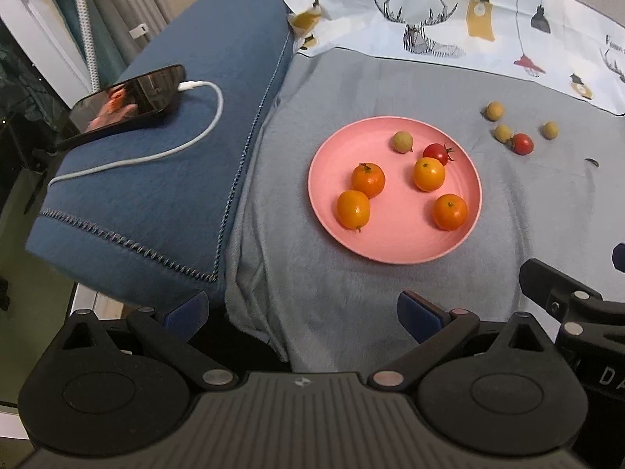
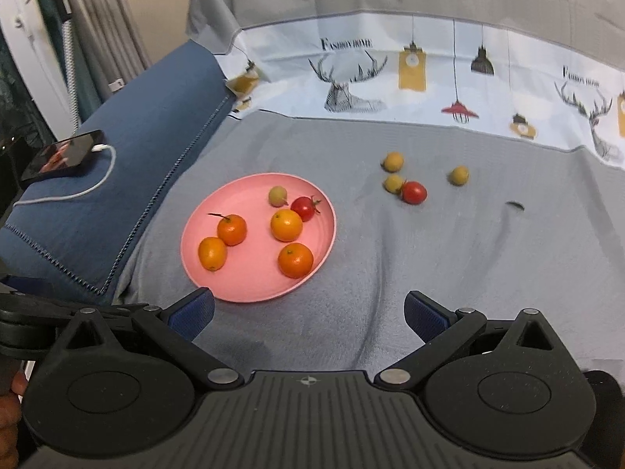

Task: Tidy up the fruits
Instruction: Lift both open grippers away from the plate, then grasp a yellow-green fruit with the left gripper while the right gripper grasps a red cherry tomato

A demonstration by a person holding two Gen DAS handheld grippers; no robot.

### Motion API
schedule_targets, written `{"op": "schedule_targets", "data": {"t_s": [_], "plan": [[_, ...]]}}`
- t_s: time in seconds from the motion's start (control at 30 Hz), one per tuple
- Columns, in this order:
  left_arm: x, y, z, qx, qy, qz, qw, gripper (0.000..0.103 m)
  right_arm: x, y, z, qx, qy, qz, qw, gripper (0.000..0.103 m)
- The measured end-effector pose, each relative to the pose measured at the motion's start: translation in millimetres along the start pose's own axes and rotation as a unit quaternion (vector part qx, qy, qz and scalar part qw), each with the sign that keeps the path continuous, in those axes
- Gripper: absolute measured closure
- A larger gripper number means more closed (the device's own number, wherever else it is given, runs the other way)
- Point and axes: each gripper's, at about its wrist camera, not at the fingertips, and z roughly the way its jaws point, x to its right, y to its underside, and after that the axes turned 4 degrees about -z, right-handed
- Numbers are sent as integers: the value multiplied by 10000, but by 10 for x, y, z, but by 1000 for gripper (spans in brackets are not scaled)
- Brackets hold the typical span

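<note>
A pink plate [image 1: 394, 250] sits on a grey blanket [image 1: 332, 301] and holds 4 orange fruits: one with a stem [image 1: 368, 180], one near the rim toward the blue cushion [image 1: 353, 209], one by the middle [image 1: 429, 174] and one on the near right [image 1: 450, 212]. On the plate too are a cherry tomato [image 1: 436, 153] touching the middle orange fruit and a pale yellow-green fruit [image 1: 402, 141] near the far rim. Off the plate, on the blanket to its right, lie 3 small yellow fruits [image 2: 392, 161] [image 2: 393, 183] [image 2: 459, 175] and a second cherry tomato [image 2: 414, 192], which touches the nearer one. The left gripper [image 1: 304, 312] hovers short of the plate, its jaws spread wide with nothing between them; the right gripper [image 2: 308, 312] is likewise wide apart and empty, its left pad [image 2: 193, 310] just over the plate's near rim. A phone [image 1: 129, 103] with a white cable [image 1: 156, 152] rests on the blue cushion [image 1: 156, 203] beside the blanket
</note>
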Motion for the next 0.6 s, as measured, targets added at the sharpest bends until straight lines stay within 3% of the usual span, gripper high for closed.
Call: {"op": "schedule_targets", "data": {"t_s": [0.37, 0.6], "plan": [[369, -407, 408, -260, -86, 317, 9991, 0, 403, -255, 540, -297, -64, 543, 9981, 1], [657, -700, 612, -177, -99, 539, 9983, 0, 929, -316, 934, 186, 653, 848, 9941, 1]]}}
